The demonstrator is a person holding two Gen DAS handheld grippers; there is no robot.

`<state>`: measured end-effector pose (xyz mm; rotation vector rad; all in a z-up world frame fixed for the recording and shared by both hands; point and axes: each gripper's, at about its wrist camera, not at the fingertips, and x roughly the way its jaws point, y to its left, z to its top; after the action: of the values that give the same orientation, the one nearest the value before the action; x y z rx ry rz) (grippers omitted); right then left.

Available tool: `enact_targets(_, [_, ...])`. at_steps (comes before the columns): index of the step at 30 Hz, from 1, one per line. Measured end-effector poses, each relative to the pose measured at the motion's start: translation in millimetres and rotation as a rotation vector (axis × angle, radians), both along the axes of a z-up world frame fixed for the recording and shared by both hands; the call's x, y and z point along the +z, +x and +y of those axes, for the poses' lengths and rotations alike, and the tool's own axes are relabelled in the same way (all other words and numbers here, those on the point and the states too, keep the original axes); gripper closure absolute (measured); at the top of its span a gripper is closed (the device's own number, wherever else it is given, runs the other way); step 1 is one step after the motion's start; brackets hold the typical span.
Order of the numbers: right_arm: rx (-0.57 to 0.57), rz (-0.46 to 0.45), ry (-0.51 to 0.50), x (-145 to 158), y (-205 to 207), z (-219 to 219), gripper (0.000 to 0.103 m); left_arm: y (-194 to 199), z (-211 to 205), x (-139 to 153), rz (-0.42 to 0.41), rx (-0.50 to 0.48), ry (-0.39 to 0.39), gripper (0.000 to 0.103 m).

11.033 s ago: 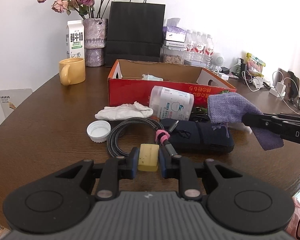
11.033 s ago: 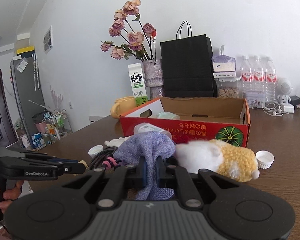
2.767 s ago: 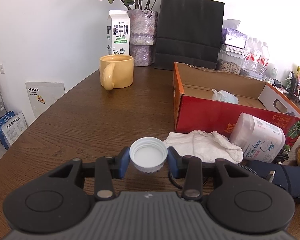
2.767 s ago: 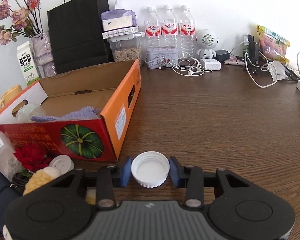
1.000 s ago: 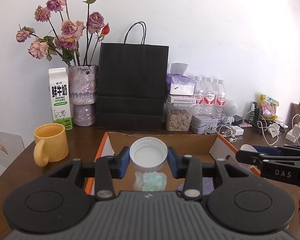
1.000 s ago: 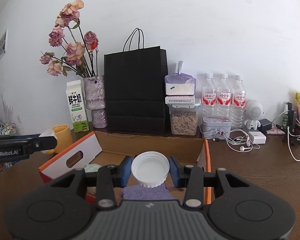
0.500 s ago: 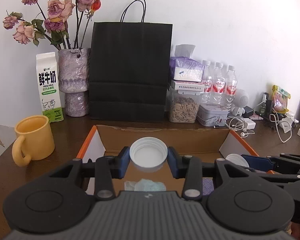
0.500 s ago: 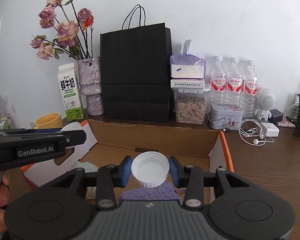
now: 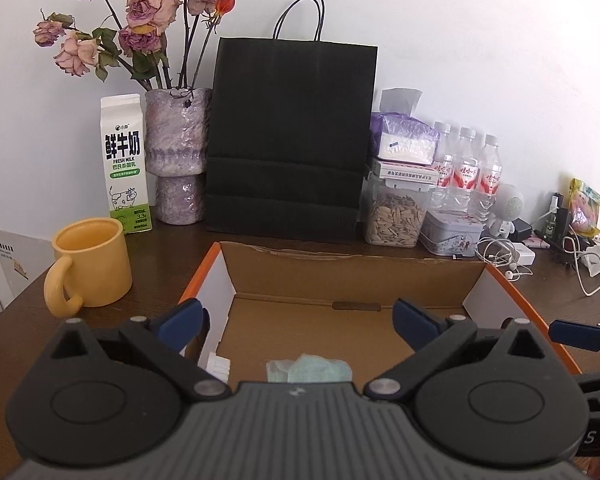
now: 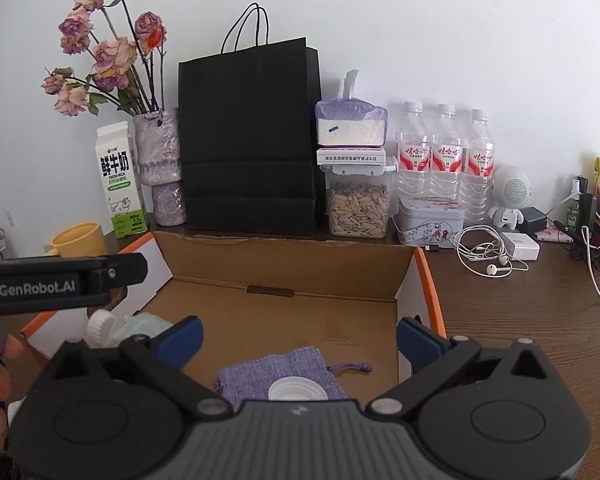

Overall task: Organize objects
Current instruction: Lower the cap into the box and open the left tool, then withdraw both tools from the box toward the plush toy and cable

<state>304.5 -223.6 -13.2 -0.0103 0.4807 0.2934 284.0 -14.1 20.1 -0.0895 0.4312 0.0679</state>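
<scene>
A plain white wall [image 9: 460, 40] rises behind a dark brown wooden table [image 10: 520, 308], evenly lit.

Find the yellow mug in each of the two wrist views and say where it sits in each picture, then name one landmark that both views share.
Left wrist view: the yellow mug stands at the left, in full view, left of the cardboard box.
Right wrist view: the mug shows at the far left edge, partly hidden behind the other gripper's finger.
Shared landmark: the black paper bag behind the box.
</scene>
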Motion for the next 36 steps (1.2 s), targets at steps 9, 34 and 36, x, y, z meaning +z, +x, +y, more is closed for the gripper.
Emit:
enact_targets(9, [-0.001,-0.019,0.004,3,-7,-2,0.0,-7,0,2,-0.012,-0.006,0.005,0.0])
enact_targets(34, [-0.008,-0.077,-0.024,12,-109,-25,0.0,-106,23,17,-0.04,-0.003,0.016,0.0])
enact_targets(36, [-0.011,-0.075,-0.025,10,-120,-29,0.0,-118,25,15,-0.038,-0.005,0.02,0.0])
